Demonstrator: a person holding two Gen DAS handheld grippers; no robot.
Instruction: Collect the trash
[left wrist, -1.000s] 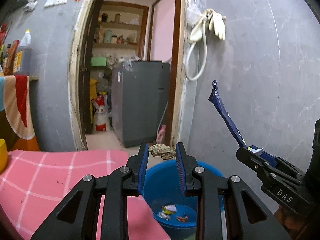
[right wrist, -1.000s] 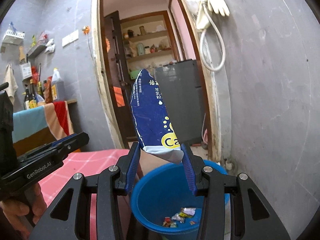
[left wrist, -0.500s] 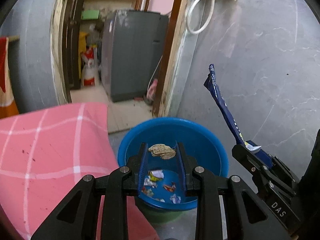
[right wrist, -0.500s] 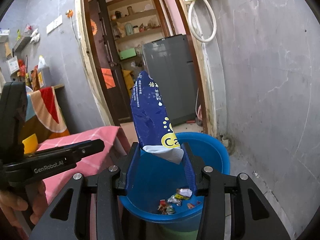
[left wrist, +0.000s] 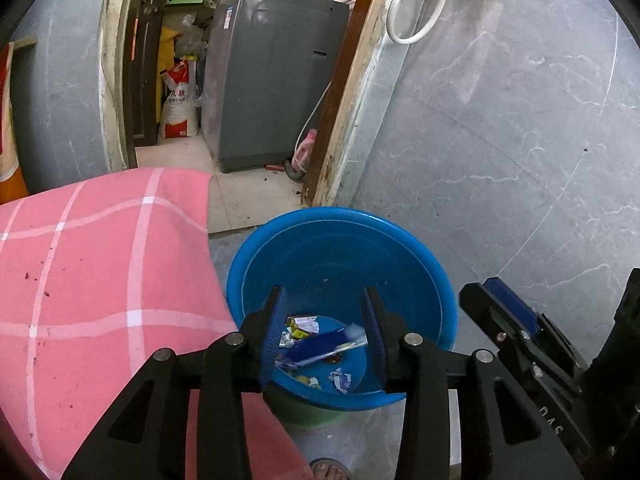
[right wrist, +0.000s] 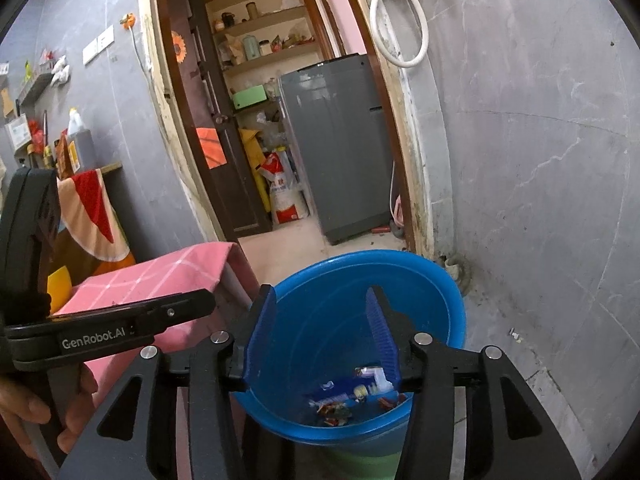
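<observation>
1. Both grippers, left [left wrist: 324,332] and right [right wrist: 320,332], hang with jaws apart, empty, above the bucket [left wrist: 400,240].
2. Trash [left wrist: 320,346] lies in it, below the fingers.
3. Lift straight up, clear of the rim.

Blue packet [left wrist: 320,345] flat among crumpled wrappers [left wrist: 340,379] inside blue bin [left wrist: 400,248].

Blue wrapper [left wrist: 320,345]: blurred, ends behind fingers.
Small scraps [right wrist: 340,410]: too small to identify.
Foot [left wrist: 329,469]: cut off at bottom edge.
Basin [right wrist: 448,292] base: hidden below rim.
</observation>
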